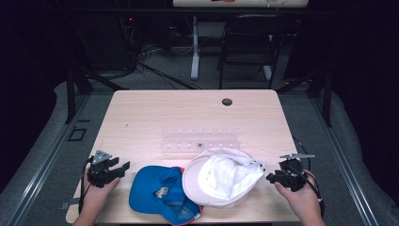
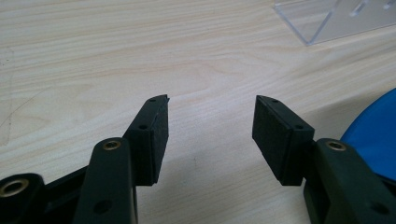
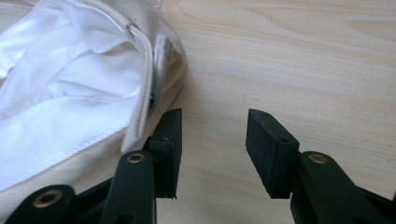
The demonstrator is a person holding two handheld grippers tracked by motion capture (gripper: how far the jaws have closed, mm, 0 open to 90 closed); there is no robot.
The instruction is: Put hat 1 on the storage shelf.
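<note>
the right gripper (image 3: 214, 140) stands with its jaws apart and nothing between them, bare wood showing in the gap; in the right gripper view one pad sits just beside the edge of the white cap (image 3: 70, 88), close against its rim but not pinching the cloth. in the high view that gripper (image 1: 273, 177) is at the right end of the white cap (image 1: 221, 176), which lies crown down with its pale lining turned up, at the front of the table (image 1: 155, 113). the left gripper (image 2: 210, 128) is also wide apart and empty, its jaws pointing across plain wood, with the blue cap (image 2: 373, 135) only at the edge of its view; from above, this gripper (image 1: 120, 168) rests just left of the blue cap (image 1: 160, 193), which lies beside the white one and touches or slightly overlaps it. behind both caps stands a clear acrylic rack (image 1: 200, 141), unused so far. as i read it, the work is at a reaching stage: neither cap is gripped yet. the next move likely calls for the right jaws to shift sideways so the white cap's rim falls between the pads, then to close firmly on the fabric edge, since soft cloth can slip out of a shallow bite.
</note>
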